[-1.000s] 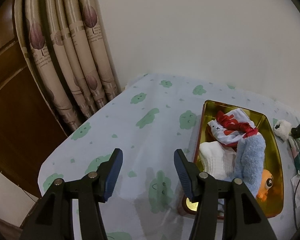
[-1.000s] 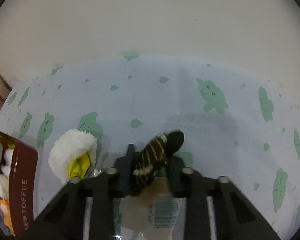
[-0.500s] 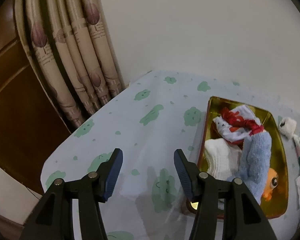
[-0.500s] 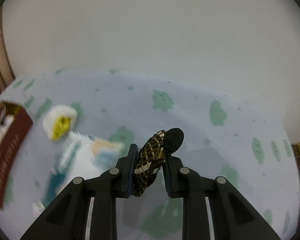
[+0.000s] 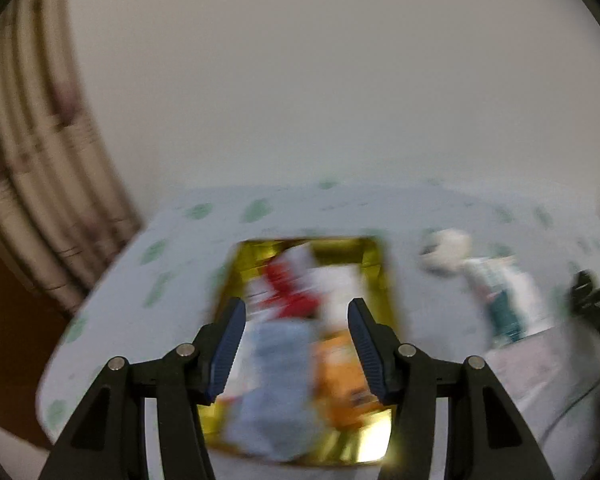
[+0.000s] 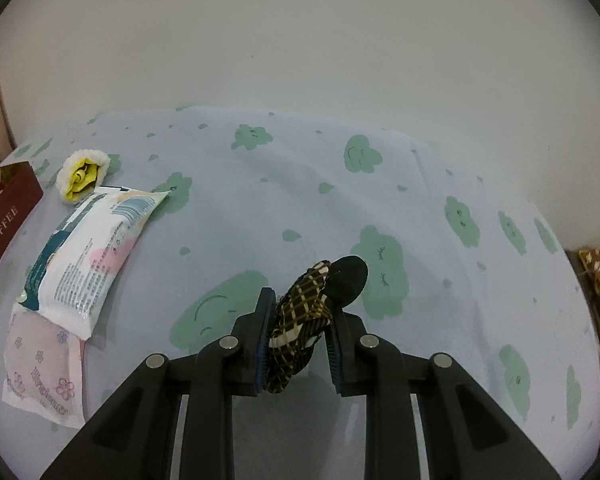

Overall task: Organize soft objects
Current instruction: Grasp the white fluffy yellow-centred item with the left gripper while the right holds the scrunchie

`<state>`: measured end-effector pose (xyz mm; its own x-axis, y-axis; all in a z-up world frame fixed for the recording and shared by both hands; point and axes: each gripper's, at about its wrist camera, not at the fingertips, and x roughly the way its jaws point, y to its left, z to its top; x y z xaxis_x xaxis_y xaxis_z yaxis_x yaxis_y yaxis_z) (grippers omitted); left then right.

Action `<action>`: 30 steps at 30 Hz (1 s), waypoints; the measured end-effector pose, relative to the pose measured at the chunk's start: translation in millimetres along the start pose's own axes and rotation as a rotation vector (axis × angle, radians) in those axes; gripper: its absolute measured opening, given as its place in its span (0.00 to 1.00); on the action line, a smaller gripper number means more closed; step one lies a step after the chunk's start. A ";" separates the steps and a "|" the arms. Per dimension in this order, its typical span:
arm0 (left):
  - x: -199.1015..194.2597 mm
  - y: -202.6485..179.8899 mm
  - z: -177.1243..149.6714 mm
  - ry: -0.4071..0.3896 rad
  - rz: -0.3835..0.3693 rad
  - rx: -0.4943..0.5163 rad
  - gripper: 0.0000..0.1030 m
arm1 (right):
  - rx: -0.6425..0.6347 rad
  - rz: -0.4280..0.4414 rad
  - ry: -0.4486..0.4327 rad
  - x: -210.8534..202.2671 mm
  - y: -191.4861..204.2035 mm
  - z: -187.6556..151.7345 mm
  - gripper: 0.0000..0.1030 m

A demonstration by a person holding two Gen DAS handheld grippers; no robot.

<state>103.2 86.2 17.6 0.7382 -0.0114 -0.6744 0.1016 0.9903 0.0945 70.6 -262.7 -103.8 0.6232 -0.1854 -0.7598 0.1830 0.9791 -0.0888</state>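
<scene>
Left gripper (image 5: 296, 344): jaws stood apart, nothing between them; it hung over the tin with the picture heavily smeared.
Tin (image 5: 384, 276): gold-lined, brown outside, at the left of the table; it already held a red-and-white cloth (image 5: 288, 292), a pale blue soft item (image 5: 276, 392) and an orange item (image 5: 344, 380). Blur prevented closer identification.
Fluffy white item (image 6: 82, 174): yellow centre, lying on the cloth just beside the tin, touching the corner of the wipes pack (image 6: 88, 256).
Pink packet (image 6: 40, 368): flat, partly under the wipes pack.
Right gripper (image 6: 300, 340): clamped on the plaid sock (image 6: 304, 316), a dark brown rolled piece with cream lines, its black end projecting beyond the fingertips. It was held above the table, well apart from the tin.
Step in hand (judgement): carrying the sock to the tin.
Recommended handling: maintain the squeeze, since the roll is soft and may slip; pass above the wipes pack and fluffy item, clear the tin wall, release over a free corner. The left gripper should stay out of that path.
Surface: pale blue tablecloth (image 6: 300, 184) with green cloud faces, lightly creased.
Room: plain white wall (image 6: 300, 40) behind; pleated patterned curtain (image 5: 32, 168) at far left.
</scene>
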 end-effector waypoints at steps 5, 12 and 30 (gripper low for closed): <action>28.6 -56.0 30.2 0.055 -0.124 0.044 0.53 | 0.000 0.016 -0.012 -3.1 1.5 -1.3 0.21; 86.7 -116.2 50.0 0.201 -0.285 0.094 0.53 | -0.004 0.056 0.016 2.0 0.3 -0.3 0.21; 198.3 -160.0 66.5 0.391 -0.237 0.087 0.53 | -0.001 0.082 0.031 4.1 -0.8 -0.1 0.21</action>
<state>277.6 -83.7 -82.5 0.3827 -0.1666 -0.9087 0.3049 0.9513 -0.0460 73.0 -264.3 -106.9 0.6125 -0.1019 -0.7839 0.1317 0.9910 -0.0259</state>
